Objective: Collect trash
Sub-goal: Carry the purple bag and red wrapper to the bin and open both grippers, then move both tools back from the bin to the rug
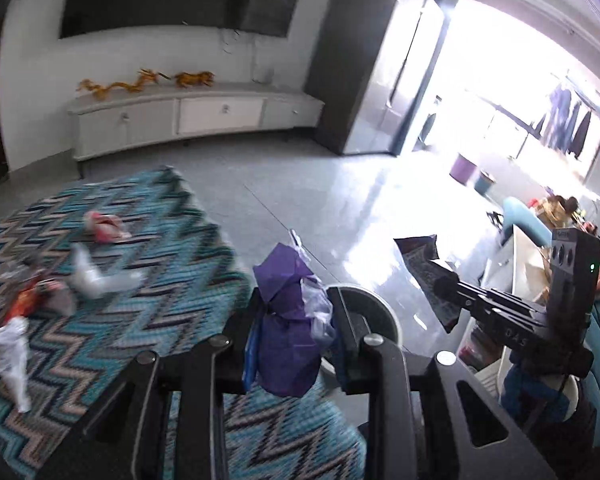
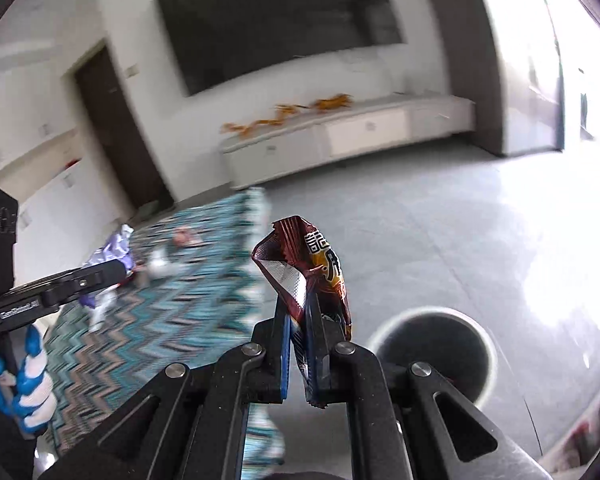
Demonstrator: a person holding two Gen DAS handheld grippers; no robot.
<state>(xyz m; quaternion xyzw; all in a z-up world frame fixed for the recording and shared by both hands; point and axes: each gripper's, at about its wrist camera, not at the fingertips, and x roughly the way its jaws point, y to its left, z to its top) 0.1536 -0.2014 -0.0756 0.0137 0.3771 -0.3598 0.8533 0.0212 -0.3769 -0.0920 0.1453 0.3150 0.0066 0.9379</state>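
My left gripper [image 1: 295, 300] is shut on a crumpled purple wrapper [image 1: 285, 320] with some clear plastic, held above the rug's edge. My right gripper [image 2: 297, 312] is shut on a dark red snack wrapper [image 2: 308, 268] with yellow print; it also shows in the left wrist view [image 1: 424, 264]. A round trash bin [image 2: 432, 344] with a pale rim stands on the floor just right of the right gripper; its rim shows behind the left fingers [image 1: 368, 304]. More trash lies on the rug: a pink wrapper [image 1: 103, 226], white plastic [image 1: 95, 276], an orange wrapper [image 1: 27, 300], white paper [image 1: 11, 356].
A teal zigzag rug [image 1: 159, 240] covers the floor at left. A white TV cabinet [image 1: 195, 116] with yellow dragon figures stands at the far wall under a dark screen. Grey tiles [image 1: 340, 200] lie beyond. Shelves and clutter [image 1: 540, 240] stand at right. A dark door [image 2: 115, 128] is at left.
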